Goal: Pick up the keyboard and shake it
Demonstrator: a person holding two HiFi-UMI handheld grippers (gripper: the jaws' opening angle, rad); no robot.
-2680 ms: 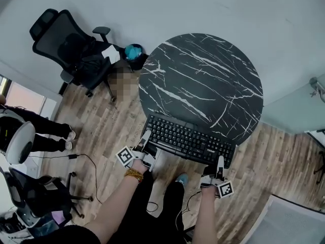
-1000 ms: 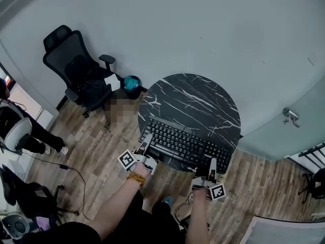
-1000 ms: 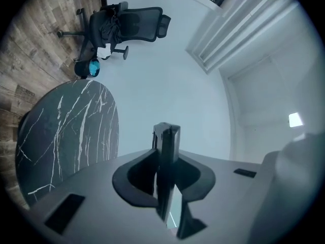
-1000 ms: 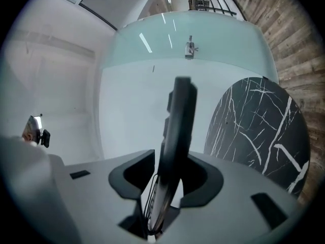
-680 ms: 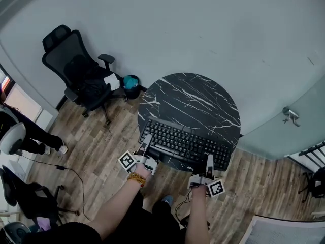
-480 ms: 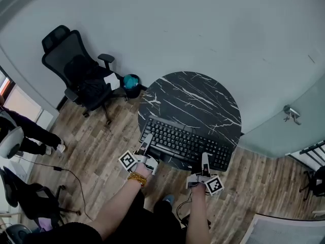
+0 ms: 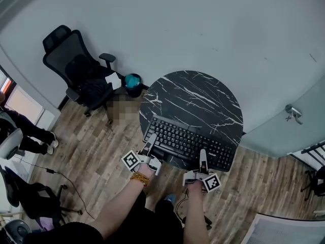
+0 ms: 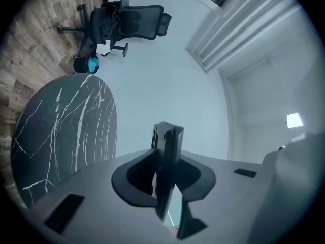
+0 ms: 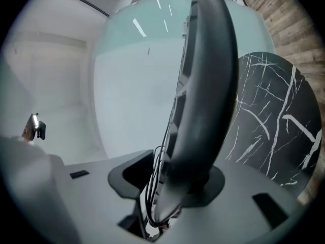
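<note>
Left gripper view: left claw (image 8: 165,181), narrowly open, clamps the keyboard (image 8: 167,136).

I count one keyboard (image 7: 190,145), lying along the near edge of the one round marble counter (image 7: 198,98). There are two hand-held grippers. One, the left hand-held gripper (image 7: 151,144), is clamped on the keyboard's edge. The other, the right hand-held gripper (image 7: 203,156), has just been opening its jaws with the keyboard between them. I see two marker cubes (image 7: 131,160) (image 7: 211,182) and two black office chairs (image 7: 76,67) (image 7: 23,200). There is also one dark bin (image 7: 133,83) with something teal inside, one gold bracelet (image 7: 137,177), and one other person (image 7: 28,135) at the left.
</note>
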